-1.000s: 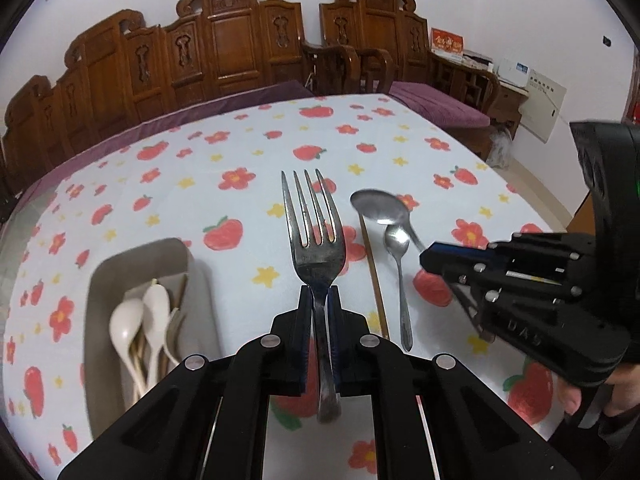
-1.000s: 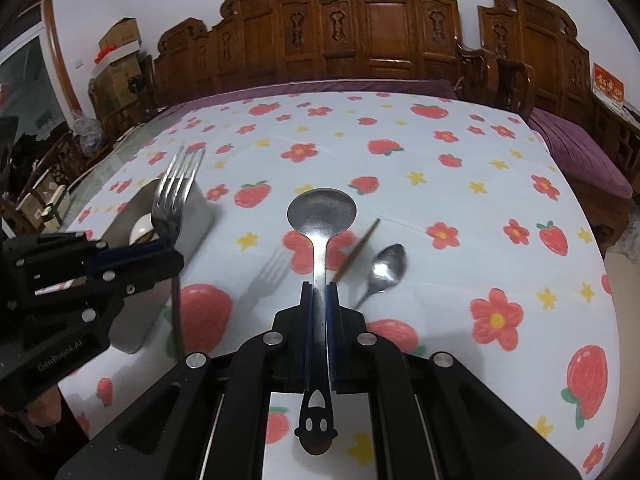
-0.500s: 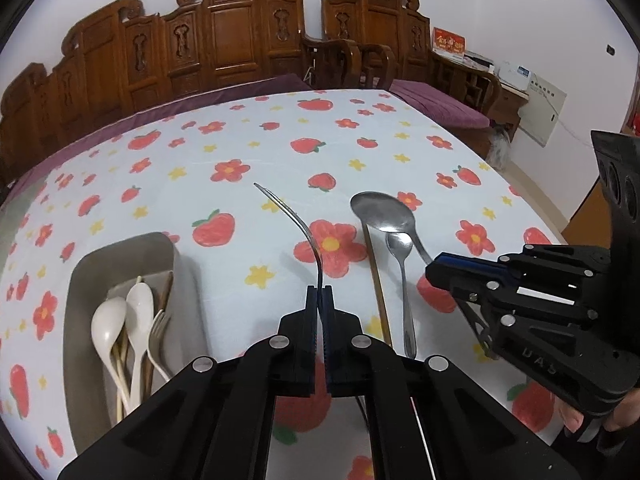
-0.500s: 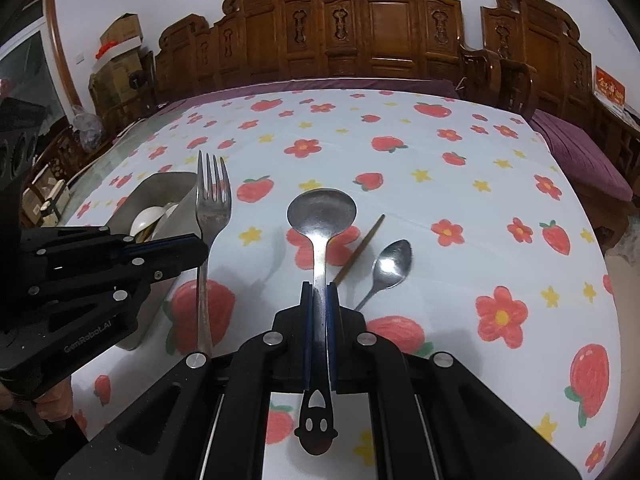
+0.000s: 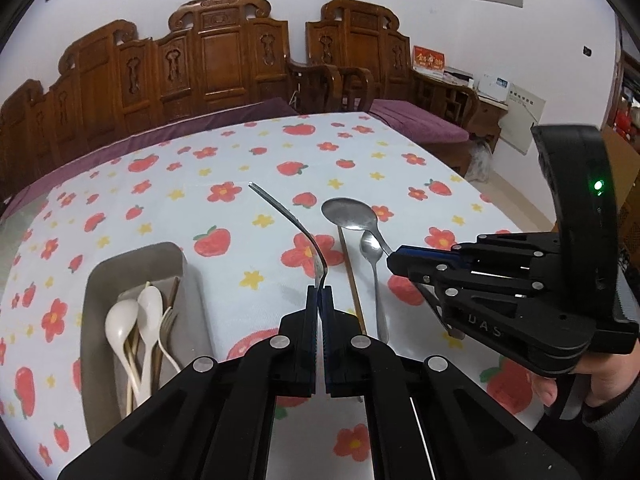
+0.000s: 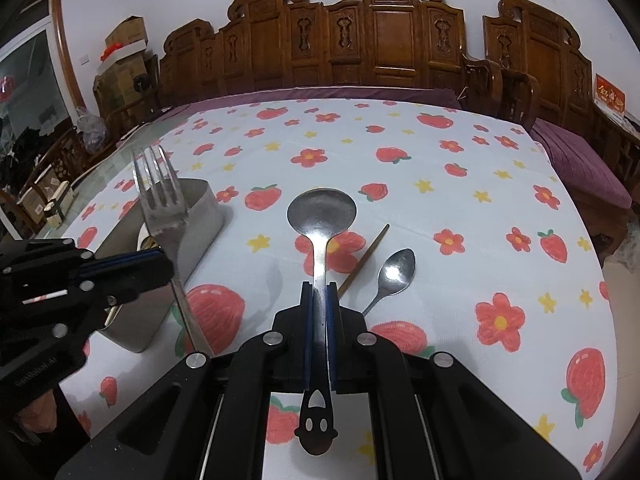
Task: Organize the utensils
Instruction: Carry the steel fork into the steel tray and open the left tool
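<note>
A: Where does everything sit, starting with the table?

B: Your table [image 5: 400, 152] under the strawberry cloth has wide bare room toward the far edge, where carved wooden benches [image 6: 392, 36] line the wall. The grey bin [image 5: 132, 256] stands near your left, already holding white spoons [image 5: 136, 320] and a pale fork.

A: And my grippers?

B: Your left gripper [image 5: 319, 296] is clamped on the fork [image 5: 296, 224], which you see edge-on; its long axis runs away from you, tines up and tipped toward the far left, lifted clear of the cloth. From the right wrist view the fork [image 6: 160, 200] hangs just beside the bin's near corner. Your right gripper [image 6: 318, 292] is closed on the large spoon [image 6: 321, 212], bowl pointing straight ahead, handle end poking back past the jaws.

A: What is loose?

B: The small spoon [image 6: 394, 270] and one chopstick [image 6: 366, 256] lie on the cloth between your grippers, side by side, the chopstick angled under the large spoon's neck.
</note>
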